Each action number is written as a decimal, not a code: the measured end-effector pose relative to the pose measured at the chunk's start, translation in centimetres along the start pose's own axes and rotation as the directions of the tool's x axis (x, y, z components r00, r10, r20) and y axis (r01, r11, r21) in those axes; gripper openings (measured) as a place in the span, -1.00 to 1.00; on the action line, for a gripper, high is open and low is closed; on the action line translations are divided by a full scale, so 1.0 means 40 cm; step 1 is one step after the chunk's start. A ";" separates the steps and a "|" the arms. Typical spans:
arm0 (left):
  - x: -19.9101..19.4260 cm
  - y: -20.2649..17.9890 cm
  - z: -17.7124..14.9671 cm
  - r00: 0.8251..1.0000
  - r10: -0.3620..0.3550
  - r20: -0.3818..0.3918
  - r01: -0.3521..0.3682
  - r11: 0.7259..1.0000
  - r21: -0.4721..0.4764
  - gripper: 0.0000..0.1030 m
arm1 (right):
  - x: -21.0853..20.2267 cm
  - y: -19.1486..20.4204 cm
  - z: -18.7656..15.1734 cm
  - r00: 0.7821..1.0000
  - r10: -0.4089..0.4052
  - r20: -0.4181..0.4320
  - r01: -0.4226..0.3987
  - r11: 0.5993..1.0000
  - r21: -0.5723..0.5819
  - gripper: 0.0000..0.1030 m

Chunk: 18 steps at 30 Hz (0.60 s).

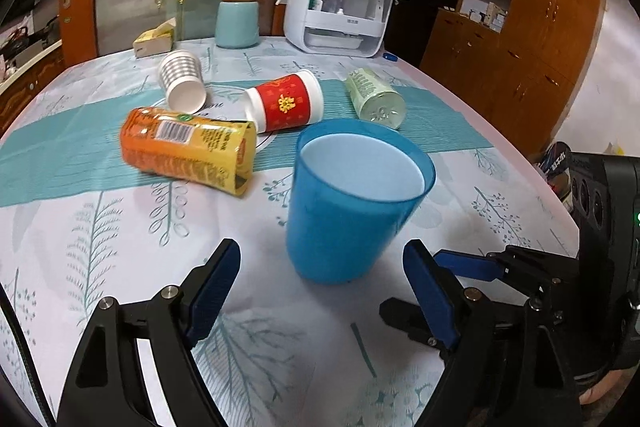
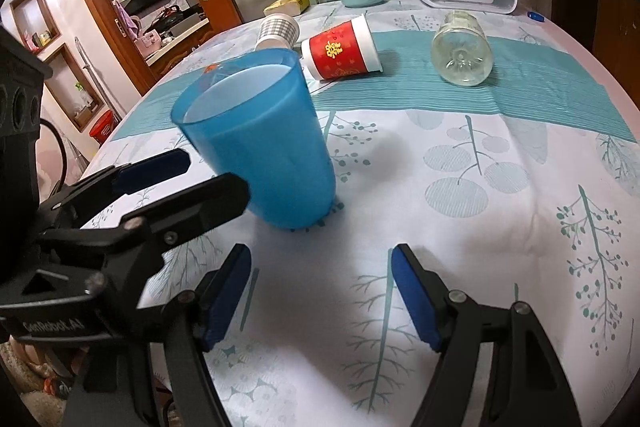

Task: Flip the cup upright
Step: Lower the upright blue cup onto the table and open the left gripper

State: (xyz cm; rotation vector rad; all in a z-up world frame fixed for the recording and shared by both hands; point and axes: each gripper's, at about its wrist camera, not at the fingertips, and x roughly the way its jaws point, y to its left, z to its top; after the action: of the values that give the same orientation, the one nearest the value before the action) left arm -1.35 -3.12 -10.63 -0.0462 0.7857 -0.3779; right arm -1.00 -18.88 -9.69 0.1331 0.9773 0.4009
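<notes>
Blue translucent plastic forms the cup (image 1: 352,203), a smooth tapered tumbler that stands mouth-up on the surface (image 1: 120,247), which is covered by a pale cloth printed with leaves and a teal band. Its inside looks pale and bare, though the tinted wall makes it hard to tell whether anything is in it. The left claw (image 1: 322,269) is spread wide, its blue-padded fingers (image 1: 212,291) flanking the cup's base without touching it. The right claw (image 2: 320,287) is also wide apart and holds nothing, sitting just beside the cup over bare cloth. Behind the cup several containers lie on their sides: a red and white paper cup (image 1: 286,103) with a gold emblem, a ribbed white paper cup (image 1: 182,79) with its hollow mouth showing, an orange and yellow labelled tube (image 1: 188,147), and a clear embossed bottle (image 1: 374,99) with its base toward the camera. Farther back stand a smooth light-blue canister (image 1: 237,23) with a brown lid, a yellow tissue box (image 1: 154,41), and a white plastic organiser (image 1: 340,15) draped with a white cloth, with small bottles visible behind its clear front.
</notes>
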 end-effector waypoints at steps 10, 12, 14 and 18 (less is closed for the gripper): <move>-0.063 0.008 -0.023 0.999 0.054 -0.005 -0.054 0.998 -0.008 0.60 | -0.042 0.009 -0.017 1.000 -0.008 0.028 0.009 1.000 -0.011 0.42; -0.082 0.007 -0.018 0.998 0.069 0.003 -0.069 0.998 -0.010 0.60 | -0.057 0.014 -0.020 0.999 -0.019 0.038 0.020 1.000 -0.011 0.42; -0.108 0.004 -0.012 0.996 0.087 0.019 -0.087 0.996 -0.009 0.60 | -0.076 0.019 -0.022 0.998 -0.031 0.052 0.032 0.999 -0.013 0.42; -0.141 -0.002 0.002 0.993 0.111 0.032 -0.111 0.994 -0.008 0.68 | -0.113 0.030 -0.021 0.996 -0.055 0.075 0.057 0.998 -0.022 0.42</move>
State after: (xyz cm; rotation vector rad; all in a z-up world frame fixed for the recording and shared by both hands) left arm -4.97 -1.25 -6.72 -0.0148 0.7543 -0.2688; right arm -4.25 -19.58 -6.29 0.0978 0.9007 0.3537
